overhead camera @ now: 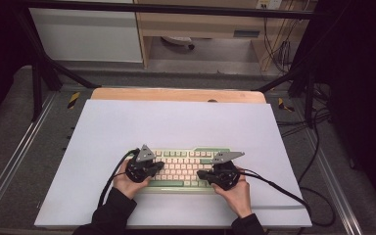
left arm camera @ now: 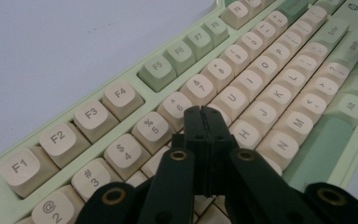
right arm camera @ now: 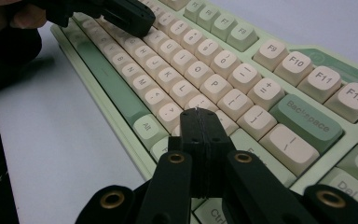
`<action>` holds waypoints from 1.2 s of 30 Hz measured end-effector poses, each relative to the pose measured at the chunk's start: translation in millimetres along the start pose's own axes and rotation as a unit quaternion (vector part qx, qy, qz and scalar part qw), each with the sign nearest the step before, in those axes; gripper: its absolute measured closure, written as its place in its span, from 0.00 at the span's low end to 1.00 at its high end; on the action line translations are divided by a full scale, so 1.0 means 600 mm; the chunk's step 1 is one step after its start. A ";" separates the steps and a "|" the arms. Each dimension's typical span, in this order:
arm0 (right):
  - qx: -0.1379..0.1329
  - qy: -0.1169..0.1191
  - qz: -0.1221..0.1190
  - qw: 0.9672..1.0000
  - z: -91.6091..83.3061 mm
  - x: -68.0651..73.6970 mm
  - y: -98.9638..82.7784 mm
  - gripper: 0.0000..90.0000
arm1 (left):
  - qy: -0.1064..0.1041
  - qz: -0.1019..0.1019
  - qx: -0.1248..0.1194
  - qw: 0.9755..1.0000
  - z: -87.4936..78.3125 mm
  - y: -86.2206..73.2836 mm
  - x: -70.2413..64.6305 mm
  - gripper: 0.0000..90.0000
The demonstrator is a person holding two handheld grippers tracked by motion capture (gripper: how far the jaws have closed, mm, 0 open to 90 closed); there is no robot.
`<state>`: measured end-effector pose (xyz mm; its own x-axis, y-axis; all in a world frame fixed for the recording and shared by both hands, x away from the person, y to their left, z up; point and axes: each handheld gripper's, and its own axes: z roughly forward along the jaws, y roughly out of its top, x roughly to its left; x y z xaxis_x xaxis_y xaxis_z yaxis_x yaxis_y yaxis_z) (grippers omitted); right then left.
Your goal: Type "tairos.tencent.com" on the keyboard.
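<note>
A pale green keyboard [overhead camera: 183,169] with cream and green keys lies on the white mat, near the person's side. My left gripper [overhead camera: 157,168] hovers over its left half, jaws shut together with nothing between them; in the left gripper view its tips [left arm camera: 202,111] sit just above the keys near the 6 and Y. My right gripper [overhead camera: 201,174] is over the right half, jaws also shut and empty; the right gripper view puts its tips [right arm camera: 197,112] above the keys by the right-hand end of the letter rows. The left gripper [right arm camera: 137,23] also appears far off in that view.
The white mat [overhead camera: 176,122] covers most of a wooden table [overhead camera: 176,94]. Black cables [overhead camera: 279,188] trail from both grippers across the mat. Metal frame rails [overhead camera: 14,152] run along both sides. Cabinets and loose wires stand beyond the far edge.
</note>
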<state>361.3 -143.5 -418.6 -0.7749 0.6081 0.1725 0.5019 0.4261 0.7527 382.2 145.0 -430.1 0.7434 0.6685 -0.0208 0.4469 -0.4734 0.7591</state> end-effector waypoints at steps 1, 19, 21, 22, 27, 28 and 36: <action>-0.001 0.000 0.000 1.000 0.000 0.000 0.000 1.00 | 0.000 0.001 -0.002 1.000 -0.001 0.000 0.000 1.00; -0.002 0.001 0.000 1.000 -0.003 0.001 0.000 1.00 | -0.006 0.006 -0.011 1.000 -0.034 0.000 0.003 1.00; -0.002 0.001 0.000 1.000 -0.003 0.001 0.000 1.00 | -0.006 0.003 -0.013 1.000 -0.038 -0.002 0.005 1.00; -0.003 0.001 0.001 1.000 -0.002 0.001 0.000 1.00 | -0.006 0.002 -0.013 1.000 -0.040 -0.002 0.007 1.00; -0.002 0.001 0.001 1.000 -0.002 0.001 0.000 1.00 | -0.004 -0.004 -0.017 1.000 -0.052 -0.009 0.015 1.00; -0.003 0.001 0.001 1.000 -0.002 0.001 0.000 1.00 | -0.003 -0.005 -0.017 1.000 -0.055 -0.010 0.017 1.00; -0.002 0.003 0.000 1.000 -0.001 0.001 0.000 1.00 | 0.004 -0.017 -0.018 1.000 -0.065 -0.020 0.031 1.00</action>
<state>360.6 -144.0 -418.2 -0.7773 0.6043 0.1751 0.4995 0.4234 0.7558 371.5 185.5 -414.0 0.7242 0.6883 -0.0408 0.4531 -0.4304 0.7807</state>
